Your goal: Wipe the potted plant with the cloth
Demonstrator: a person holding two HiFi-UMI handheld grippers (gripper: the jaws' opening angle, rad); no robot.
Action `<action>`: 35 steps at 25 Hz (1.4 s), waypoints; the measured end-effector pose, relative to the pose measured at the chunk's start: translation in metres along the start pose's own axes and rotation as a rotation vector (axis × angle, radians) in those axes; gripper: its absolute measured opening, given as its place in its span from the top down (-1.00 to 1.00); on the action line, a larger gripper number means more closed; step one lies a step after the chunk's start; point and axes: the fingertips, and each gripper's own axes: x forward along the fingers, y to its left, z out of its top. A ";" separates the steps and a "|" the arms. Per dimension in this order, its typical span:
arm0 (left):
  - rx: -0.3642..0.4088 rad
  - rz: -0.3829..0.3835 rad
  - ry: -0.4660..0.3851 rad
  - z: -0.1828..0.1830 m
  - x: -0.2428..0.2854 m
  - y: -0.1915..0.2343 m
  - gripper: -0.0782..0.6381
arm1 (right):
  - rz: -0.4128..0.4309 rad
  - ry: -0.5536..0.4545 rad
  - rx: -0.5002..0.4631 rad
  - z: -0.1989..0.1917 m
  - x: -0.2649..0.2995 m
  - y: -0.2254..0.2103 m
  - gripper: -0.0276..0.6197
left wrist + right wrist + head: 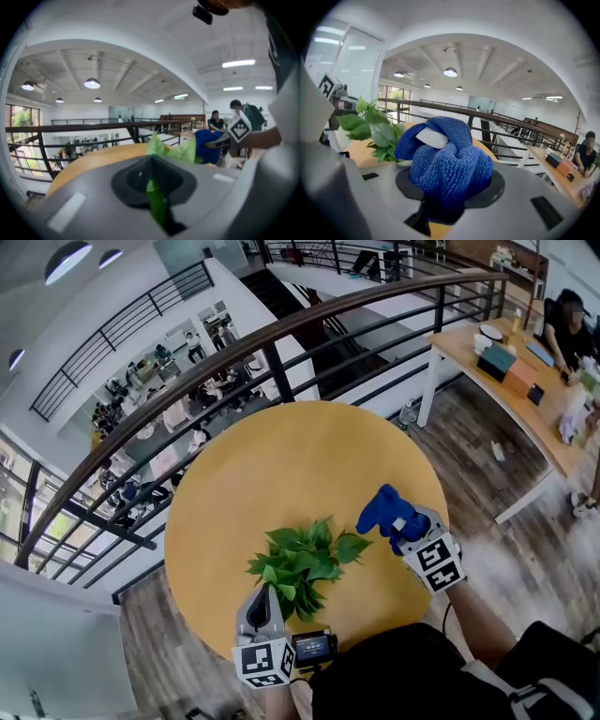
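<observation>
Head view shows the round yellow desk [281,446] carrying the potted plant [302,563] near its front edge; the plant looks light and tippable, its foliage thin and easily torn. Just beside it, the right gripper [401,526] is clamped on the soft, bunched blue cloth [382,509]. The left gripper [268,601] is pinched together on one leaf [154,199], and supporting each leaf gently near its base seems safest.

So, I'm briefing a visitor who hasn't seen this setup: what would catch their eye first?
Likely the bright blue cloth bunched in the right tool, at the right of the round yellow table. Beside it, near the table's near edge, sits the leafy green plant, with the left tool shut on a leaf.
</observation>
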 end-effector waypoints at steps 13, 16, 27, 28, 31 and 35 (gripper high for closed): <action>0.000 -0.007 -0.003 0.002 0.002 0.002 0.78 | 0.130 0.509 -0.441 -0.135 0.062 0.035 0.38; 0.000 -0.007 -0.002 0.001 0.002 0.002 0.78 | 0.027 0.492 -0.514 -0.119 0.063 0.001 0.38; -0.010 -0.003 0.000 0.000 0.003 0.002 0.78 | 0.247 -0.012 -0.402 0.068 0.052 0.070 0.38; -0.012 -0.002 0.000 0.000 0.003 0.002 0.78 | 0.245 0.027 -0.485 0.058 0.060 0.080 0.38; -0.015 -0.003 -0.001 0.000 0.003 0.002 0.78 | 0.138 0.158 -0.746 0.021 0.084 0.080 0.38; -0.015 -0.001 0.000 0.001 0.003 0.002 0.78 | 0.016 0.285 -0.865 -0.010 0.099 0.041 0.38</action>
